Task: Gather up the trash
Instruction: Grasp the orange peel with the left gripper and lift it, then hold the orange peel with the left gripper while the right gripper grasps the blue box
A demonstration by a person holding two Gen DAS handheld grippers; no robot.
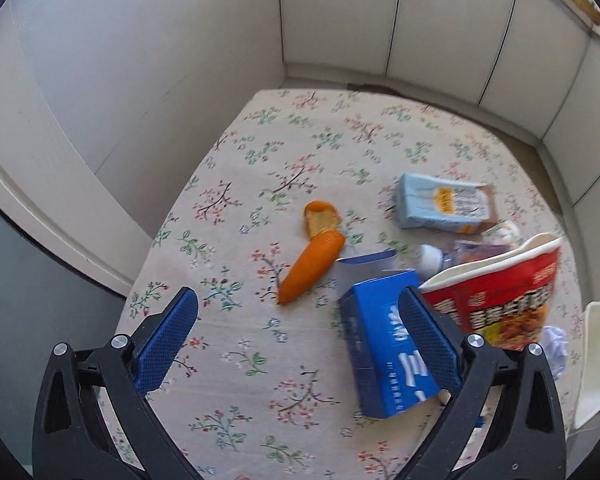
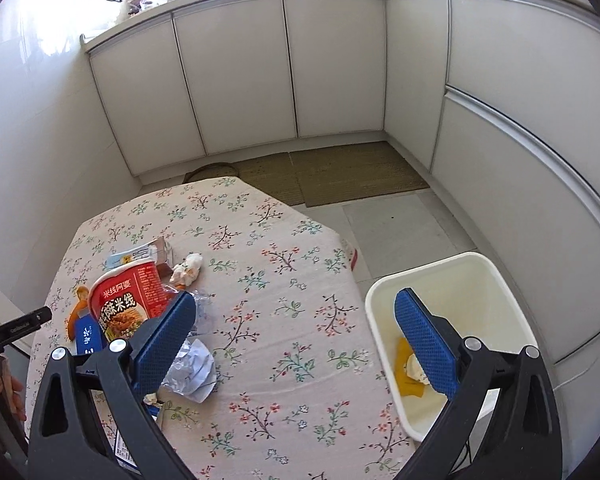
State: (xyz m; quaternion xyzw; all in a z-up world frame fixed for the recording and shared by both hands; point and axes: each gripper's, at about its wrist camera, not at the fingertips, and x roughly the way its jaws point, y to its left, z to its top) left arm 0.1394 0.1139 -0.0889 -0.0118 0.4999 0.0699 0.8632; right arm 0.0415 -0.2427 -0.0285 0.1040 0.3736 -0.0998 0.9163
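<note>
Trash lies scattered over the flowered tabletop (image 1: 260, 152), and the cream bin (image 2: 496, 280) stands just off its edge on our right, already holding a yellow scrap and a pale lump. Both tools are released: our left gripper (image 1: 300, 344) hangs with its blue fingers (image 1: 166, 344) spread wide and nothing between them, and our right gripper (image 2: 296, 344) is likewise agape, one finger over the litter and the other over the bin.

Nearest our left gripper are an orange peel (image 1: 308, 262) and a blue carton (image 1: 384, 344) lying on its side, its flap open; one finger overlaps the carton in view, though we cannot tell whether it touches. The peel looks light, limp and a little slick, so we judge a pinch across its thick middle best. The carton seems empty and light, likely to crush; we would close across its narrow faces.

Beside it leans a red noodle cup (image 2: 130, 300), thin-walled and springy by our guess, best taken at the rim. Behind sit a pale blue carton (image 1: 440, 204) and a small clear bottle (image 1: 436, 258). By our right gripper lies crumpled paper (image 2: 194, 372), soft and weightless, which any pinch should take.
</note>
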